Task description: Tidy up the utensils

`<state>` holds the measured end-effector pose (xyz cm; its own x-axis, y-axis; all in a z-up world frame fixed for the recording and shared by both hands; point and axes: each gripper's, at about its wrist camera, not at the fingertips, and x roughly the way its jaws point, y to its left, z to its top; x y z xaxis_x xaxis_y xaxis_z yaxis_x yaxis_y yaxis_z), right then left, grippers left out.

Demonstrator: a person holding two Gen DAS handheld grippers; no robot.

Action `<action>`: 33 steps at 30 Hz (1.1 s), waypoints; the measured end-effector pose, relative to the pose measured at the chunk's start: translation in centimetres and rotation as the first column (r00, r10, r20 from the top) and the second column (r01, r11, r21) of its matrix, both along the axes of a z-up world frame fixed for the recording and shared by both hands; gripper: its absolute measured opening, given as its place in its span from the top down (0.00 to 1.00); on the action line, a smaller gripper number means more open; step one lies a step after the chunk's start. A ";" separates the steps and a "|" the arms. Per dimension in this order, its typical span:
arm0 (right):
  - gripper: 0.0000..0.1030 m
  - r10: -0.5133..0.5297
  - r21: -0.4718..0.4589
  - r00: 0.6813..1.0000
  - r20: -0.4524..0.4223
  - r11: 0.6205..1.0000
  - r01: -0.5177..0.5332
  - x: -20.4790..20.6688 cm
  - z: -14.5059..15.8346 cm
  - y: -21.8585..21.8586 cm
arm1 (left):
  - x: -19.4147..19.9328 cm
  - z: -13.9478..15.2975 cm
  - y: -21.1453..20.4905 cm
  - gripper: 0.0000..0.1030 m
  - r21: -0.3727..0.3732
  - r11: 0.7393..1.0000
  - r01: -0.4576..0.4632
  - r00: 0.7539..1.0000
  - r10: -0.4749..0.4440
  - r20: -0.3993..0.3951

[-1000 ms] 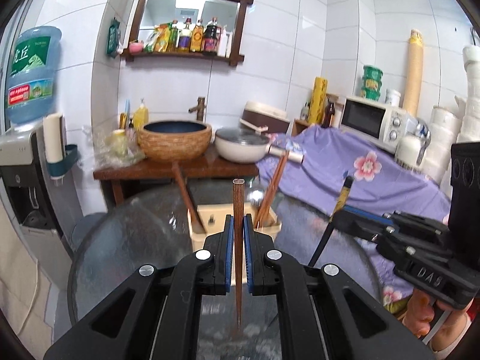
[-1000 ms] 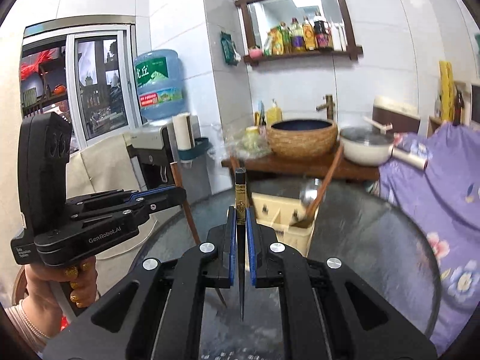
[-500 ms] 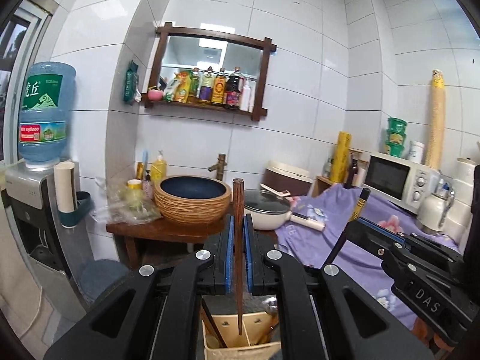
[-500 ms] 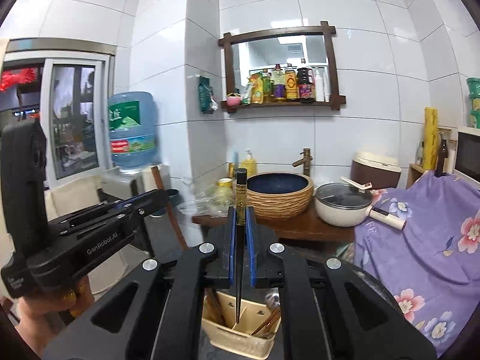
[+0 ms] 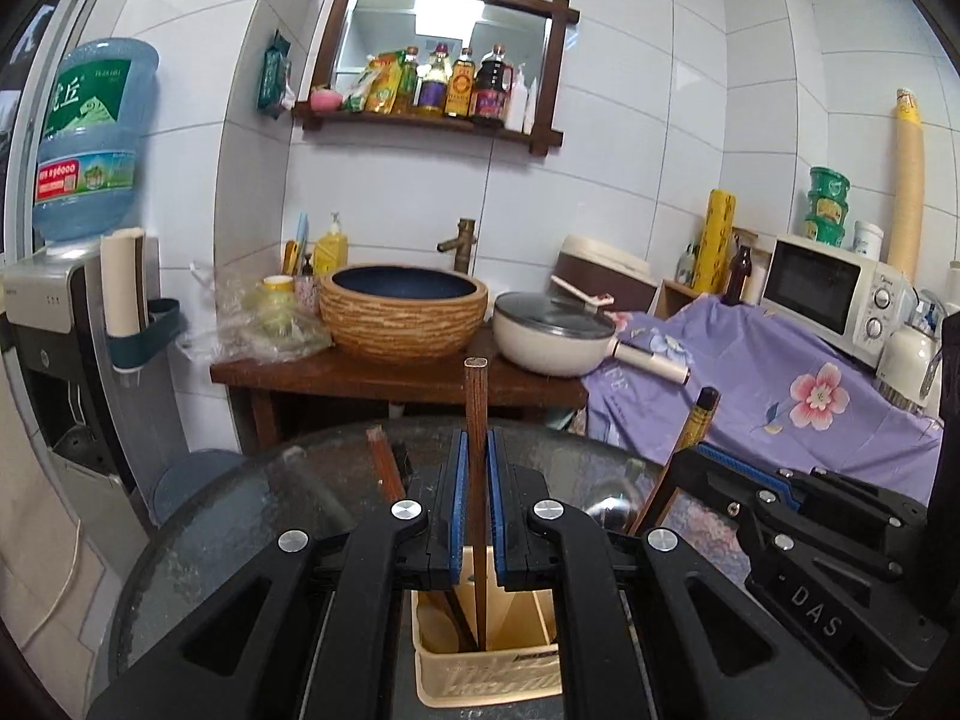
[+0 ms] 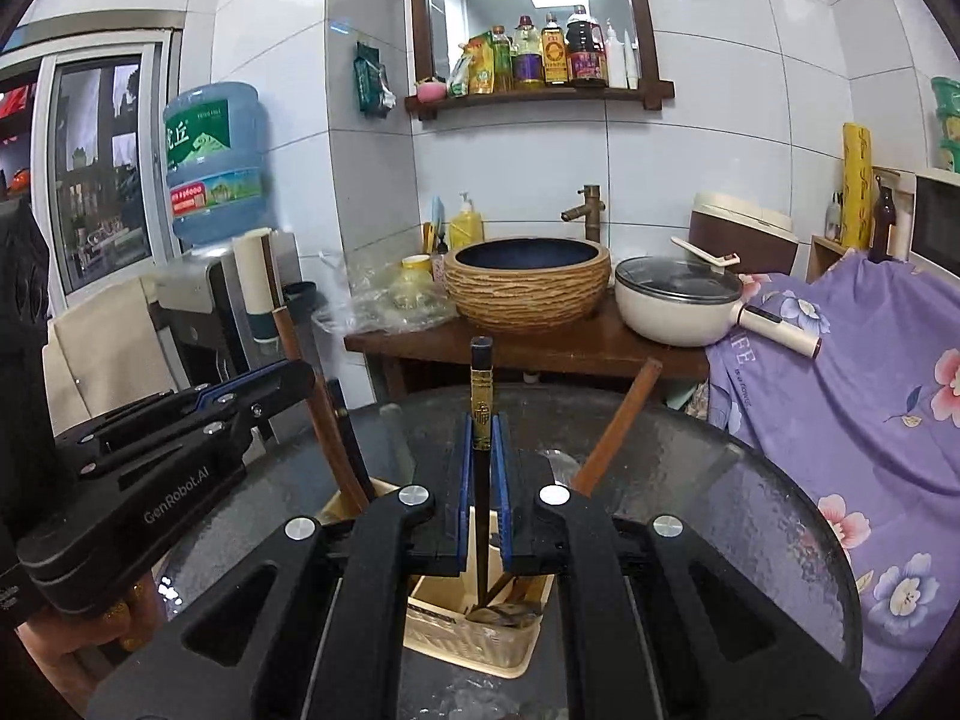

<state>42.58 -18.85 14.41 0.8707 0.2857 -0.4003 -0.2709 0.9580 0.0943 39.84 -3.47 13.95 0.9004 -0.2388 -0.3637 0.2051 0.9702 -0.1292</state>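
Note:
My left gripper [image 5: 477, 450] is shut on a brown wooden chopstick [image 5: 476, 402], held upright, its lower end inside the beige utensil holder [image 5: 480, 675] on the round glass table [image 5: 240, 510]. My right gripper [image 6: 481, 438] is shut on a black chopstick with a gold band [image 6: 481, 396], also upright, its tip down in the same holder [image 6: 474, 642]. Other brown chopsticks [image 6: 612, 426] lean in the holder. Each gripper shows in the other's view: the right gripper [image 5: 696, 456] at right, the left gripper [image 6: 288, 372] at left.
Behind the table stands a wooden counter [image 5: 390, 372] with a woven basin [image 5: 402, 312] and a white pot [image 5: 552, 336]. A water dispenser [image 5: 54, 324] is at left. A purple flowered cloth [image 5: 768, 378] and a microwave [image 5: 834, 288] are at right.
Both grippers have come in over the holder and lowered; the two chopsticks' lower ends now reach down inside it. Both stay shut.

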 end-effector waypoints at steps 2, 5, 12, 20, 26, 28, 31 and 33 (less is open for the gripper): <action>0.93 0.000 -0.003 1.000 -0.005 1.000 0.000 0.2 -0.4 0.1 | 0.1 -0.7 0.0 0.94 0.002 1.000 0.002 1.000 -0.002 -0.016; 0.93 -0.006 -0.019 1.000 0.010 1.000 0.006 0.1 -0.5 0.3 | 0.4 -1.7 0.0 0.94 0.014 1.000 0.010 0.999 -0.010 -0.037; 0.84 -0.008 -0.055 0.998 0.057 0.998 0.011 -0.7 0.1 0.4 | 0.1 -2.3 0.2 0.92 0.015 1.000 0.022 0.999 -0.022 -0.032; 0.41 -0.018 -0.011 0.984 0.174 1.000 0.020 -6.2 2.4 -1.5 | -5.2 0.4 2.2 0.36 -0.051 0.998 0.038 0.995 -0.033 0.098; 0.07 -0.020 -0.028 0.982 0.189 0.999 0.025 -14.3 -0.1 -2.7 | -13.5 -1.1 4.1 0.06 -0.017 0.998 -0.064 0.981 0.066 0.184; 0.06 -0.009 -0.048 0.979 0.202 0.999 0.019 -17.4 -1.8 -3.0 | -16.2 -2.5 4.4 0.06 0.008 0.997 -0.073 0.984 0.071 0.164; 0.06 -0.016 -0.059 0.974 0.225 0.998 0.030 -22.6 -4.8 -3.3 | -20.2 -5.0 4.7 0.06 0.018 0.995 -0.099 0.984 0.095 0.149; 0.06 -0.032 -0.065 0.971 0.238 0.997 0.049 -25.2 -6.4 -3.6 | -22.8 -7.1 4.8 0.06 0.022 0.992 -0.120 0.985 0.117 0.127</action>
